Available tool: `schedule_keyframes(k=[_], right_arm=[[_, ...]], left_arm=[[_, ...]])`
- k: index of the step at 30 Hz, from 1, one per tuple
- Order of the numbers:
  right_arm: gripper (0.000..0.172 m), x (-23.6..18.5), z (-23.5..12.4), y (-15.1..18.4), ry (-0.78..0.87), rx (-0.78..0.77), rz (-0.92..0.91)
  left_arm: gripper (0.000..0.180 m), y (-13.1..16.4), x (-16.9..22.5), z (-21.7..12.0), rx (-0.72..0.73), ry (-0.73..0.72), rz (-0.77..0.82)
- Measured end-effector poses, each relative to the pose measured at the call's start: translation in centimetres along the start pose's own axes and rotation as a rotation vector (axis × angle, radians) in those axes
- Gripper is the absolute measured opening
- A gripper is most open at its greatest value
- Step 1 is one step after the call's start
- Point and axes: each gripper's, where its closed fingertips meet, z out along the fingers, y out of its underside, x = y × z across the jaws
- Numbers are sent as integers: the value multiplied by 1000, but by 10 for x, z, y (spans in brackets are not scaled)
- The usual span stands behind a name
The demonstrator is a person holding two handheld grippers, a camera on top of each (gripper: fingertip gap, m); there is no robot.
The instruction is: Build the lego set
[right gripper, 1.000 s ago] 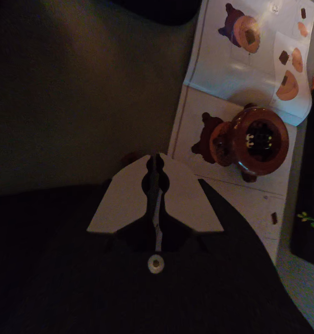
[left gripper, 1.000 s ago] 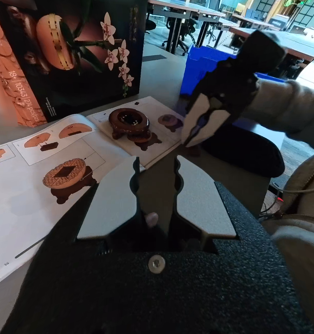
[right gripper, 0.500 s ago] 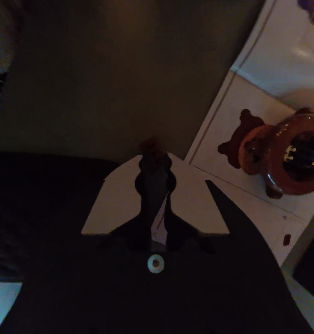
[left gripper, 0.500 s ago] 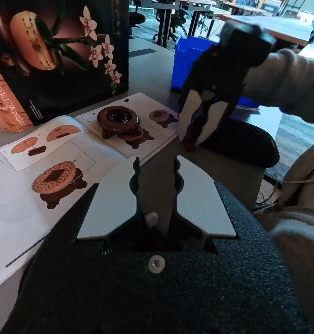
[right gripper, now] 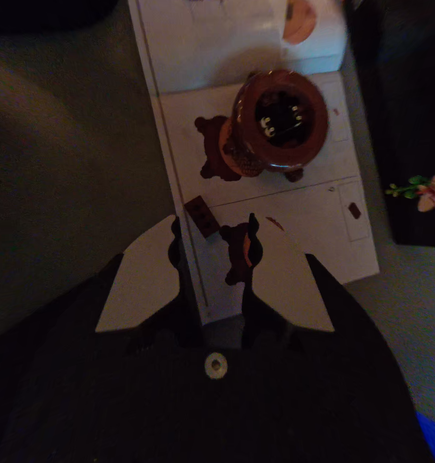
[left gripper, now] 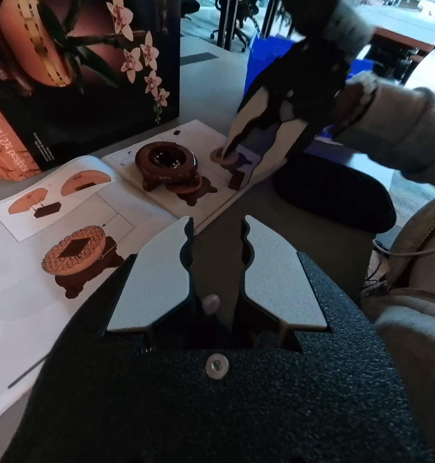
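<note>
My left gripper (left gripper: 217, 220) is open and empty, hovering above the grey table (left gripper: 274, 220) just off the edge of an open instruction booklet (left gripper: 141, 210). A brown ring-shaped brick build on small feet (left gripper: 166, 162) stands on the booklet. My right gripper (right gripper: 213, 218) is open over the booklet's edge (right gripper: 299, 225). A small dark brown brick (right gripper: 201, 220) lies flat on the page between its fingertips, and neither pad presses on it. The left wrist view shows the same: the right gripper (left gripper: 239, 170) stands open around the brick (left gripper: 236, 181). The build also shows in the right wrist view (right gripper: 279, 120).
A tall dark box printed with an orchid (left gripper: 86, 75) stands behind the booklet. A black padded seat (left gripper: 331, 190) is at the table's right edge, and a blue bin (left gripper: 261, 57) stands beyond. A person's sleeve (left gripper: 391, 130) reaches in from the right. One gripper's finger ends stand about 15 centimeters off the other's.
My right gripper moved from the bare table to the booklet's edge and its jaws opened wide. The small brown brick that was at its tips now lies on the page. My left gripper stayed open.
</note>
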Motion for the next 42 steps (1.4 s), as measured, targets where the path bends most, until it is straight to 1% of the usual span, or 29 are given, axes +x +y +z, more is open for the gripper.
schedule_keyframes(k=[2, 3, 5, 7, 9, 10, 12, 14, 17, 19, 23, 25, 26, 27, 28, 29, 30, 31, 33, 34, 39, 42], right_arm=[[47, 1, -27, -9, 20, 121, 54], [45, 3, -48, -16, 38, 208, 83], [40, 17, -104, -20, 126, 365, 142], [35, 36, -164, -6, 253, 444, 200], [36, 56, -216, 24, 389, 423, 244], [36, 66, -235, 44, 448, 369, 259], [45, 80, -257, 87, 483, 222, 301], [45, 93, -268, 118, 463, 142, 339], [28, 119, -271, 150, 435, 59, 294], [23, 132, -261, 166, 351, -21, 227], [18, 155, -230, 205, 152, -325, 46], [18, 155, -213, 223, -15, -492, -41], [15, 158, -204, 230, -52, -550, -73], [16, 160, -195, 237, -92, -624, -65], [22, 157, -188, 245, -137, -703, -5], [26, 157, -183, 252, -143, -777, 80], [23, 161, -180, 259, -110, -834, 148], [19, 169, -176, 263, -52, -857, 182], [9, 179, -166, 263, 41, -807, 215], [8, 179, -162, 263, 60, -790, 254], [13, 168, -153, 268, 53, -781, 458], [16, 169, -154, 271, 78, -774, 574]], left_arm=[[36, 2, -4, 3, -21, -18, 2], [36, 4, -7, 3, -28, -34, 3], [36, 8, -11, 5, -37, -58, -3], [36, 10, -13, 6, -39, -68, -14], [36, 10, -15, 6, -34, -61, -34], [39, 11, -15, 6, -31, -48, -47], [47, 11, -16, 5, -23, -27, -80], [52, 10, -17, 5, -18, -18, -97], [51, 13, -14, 7, -38, -16, -70], [48, 17, -12, 9, -71, -22, -41], [45, 26, -14, 15, -135, -43, -42], [45, 28, -17, 16, -152, -60, -52], [44, 29, -18, 17, -160, -68, -55], [43, 30, -19, 17, -170, -77, -59], [42, 31, -21, 18, -179, -84, -64], [42, 32, -21, 18, -186, -90, -66], [42, 33, -22, 18, -188, -95, -64], [41, 33, -22, 18, -187, -100, -60], [40, 32, -22, 17, -176, -103, -55], [40, 31, -22, 17, -171, -99, -59], [40, 29, -21, 16, -156, -50, -110], [40, 27, -21, 15, -136, -38, -127]])
